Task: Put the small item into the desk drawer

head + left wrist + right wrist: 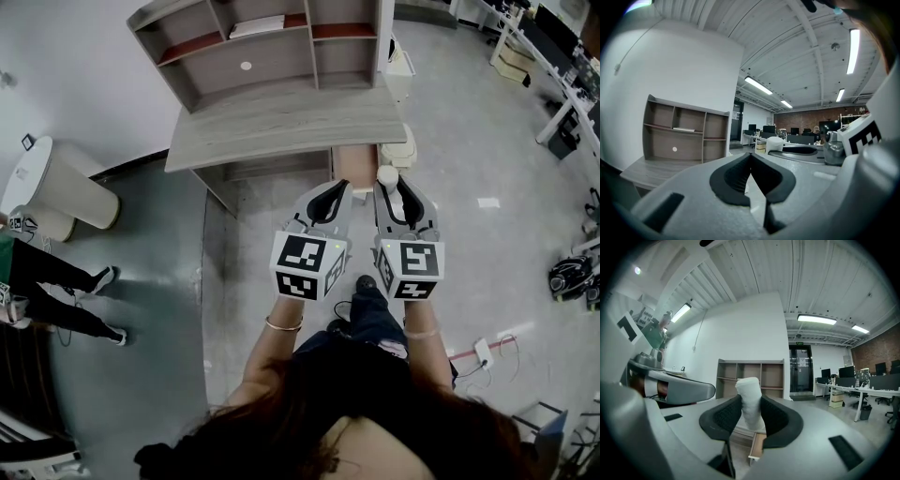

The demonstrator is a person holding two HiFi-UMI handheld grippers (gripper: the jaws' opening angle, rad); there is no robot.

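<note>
A small white cylinder [750, 401] stands upright between the pads of my right gripper [751, 414], which is shut on it. In the head view the cylinder [387, 175] sticks up from the right gripper [391, 187], just right of the open desk drawer [354, 167]. The drawer's wooden end [758, 447] shows below the jaws in the right gripper view. My left gripper [328, 199] hovers beside the right one, in front of the drawer. Its pads [740, 174] meet at the tip with nothing between them. The grey desk [281, 127] carries a shelf unit [262, 42].
A person [56, 281] stands at the left, near a white round bin [66, 183]. A power strip and cables [483, 352] lie on the floor at the right, with a helmet [569, 275] farther out. Office desks [553, 56] fill the far right.
</note>
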